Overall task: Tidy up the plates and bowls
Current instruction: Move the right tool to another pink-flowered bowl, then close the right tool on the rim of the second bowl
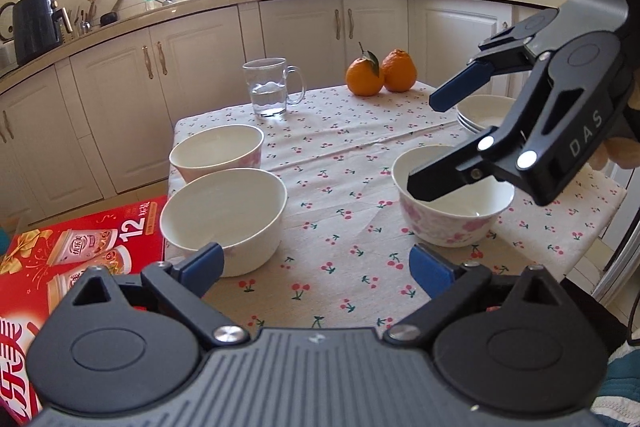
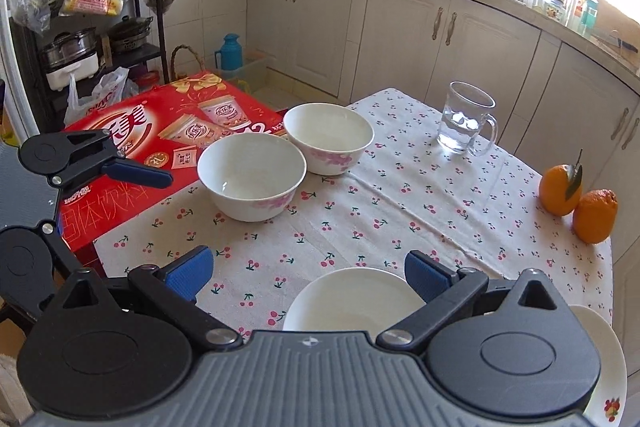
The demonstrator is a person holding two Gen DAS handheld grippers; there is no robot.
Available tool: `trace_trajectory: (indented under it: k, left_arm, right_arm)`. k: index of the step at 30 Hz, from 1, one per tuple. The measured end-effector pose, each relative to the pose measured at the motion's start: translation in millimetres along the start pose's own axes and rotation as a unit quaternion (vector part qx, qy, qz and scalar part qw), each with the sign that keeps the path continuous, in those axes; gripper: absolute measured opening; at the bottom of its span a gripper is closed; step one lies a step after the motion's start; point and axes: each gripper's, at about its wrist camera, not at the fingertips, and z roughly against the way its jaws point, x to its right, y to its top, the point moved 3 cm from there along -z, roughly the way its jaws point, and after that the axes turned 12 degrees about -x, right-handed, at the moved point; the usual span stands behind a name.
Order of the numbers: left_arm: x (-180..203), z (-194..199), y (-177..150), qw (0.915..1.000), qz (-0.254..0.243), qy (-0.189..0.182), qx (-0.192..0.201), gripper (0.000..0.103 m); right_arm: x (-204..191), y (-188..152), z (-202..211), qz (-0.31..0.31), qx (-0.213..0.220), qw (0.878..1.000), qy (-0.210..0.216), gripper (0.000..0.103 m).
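- So far little looks sorted: two white ceramic bowls with pink blossoms (image 2: 252, 179) (image 2: 328, 137) sit touching at the tabletop's (image 1: 344, 163) far-left edge, and a third blossom bowl (image 1: 452, 203) stands well apart.
- Stacked white plates (image 1: 480, 113) lie behind that third bowl.
- Right tongs (image 1: 434, 143) are spread, lower finger dipping inside its rim; left tongs (image 1: 316, 263) hang released, empty.
- Clear glass mug (image 1: 272, 87) and two oranges (image 1: 380, 71) stand away from likely stacking paths.

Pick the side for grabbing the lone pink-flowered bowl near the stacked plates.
Right. The right hand-held gripper hangs open at that pink-flowered bowl, one finger over its rim. The left hand-held gripper sits back by the near table edge.
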Motion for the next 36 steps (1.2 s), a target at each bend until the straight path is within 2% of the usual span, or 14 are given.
trace_trajectory:
  k: [13,15,25,36]
  left_arm:
    - [-39.5,-32.7,-0.4,0.9978,0.037,0.053,-0.019,0.099]
    - [-44.7,-37.9,-0.1,0.9972,0.042,0.058,-0.019,0.099]
    - [-55.6,-59.0,5.5,0.9969,0.061,0.047,-0.017,0.099]
    - [-57.6,-67.7,12.3,0.997,0.072,0.027,-0.011,0.097]
  right_arm:
    - [-6.6,42.1,-37.3,0.039,-0.014,0.999,0.015,0.103]
    - [-4.1,48.9,-46.4,0.038,-0.02,0.999,0.031,0.103]
    - [3.1,79.8,-80.6,0.035,-0.036,0.995,0.09,0.103]
    - [1.0,104.0,-117.2,0.042,-0.061,0.989,0.125,0.101]
